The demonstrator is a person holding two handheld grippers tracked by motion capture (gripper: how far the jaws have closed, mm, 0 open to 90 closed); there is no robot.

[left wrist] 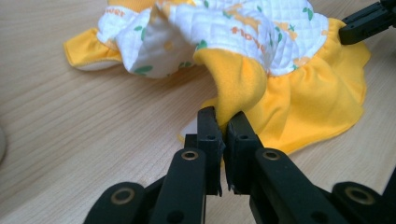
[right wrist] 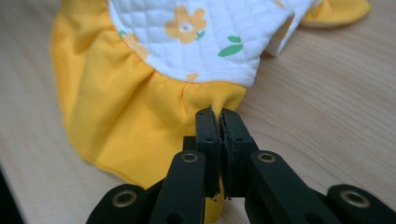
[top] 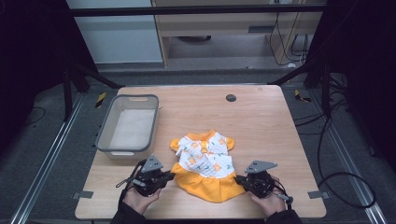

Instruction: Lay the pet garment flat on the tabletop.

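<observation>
On the wooden table, near edge: small white quilted dress with orange skirt | left gripper pinches skirt fold | right gripper pinches hem | judged: lift both evenly, keep skirt taut
</observation>
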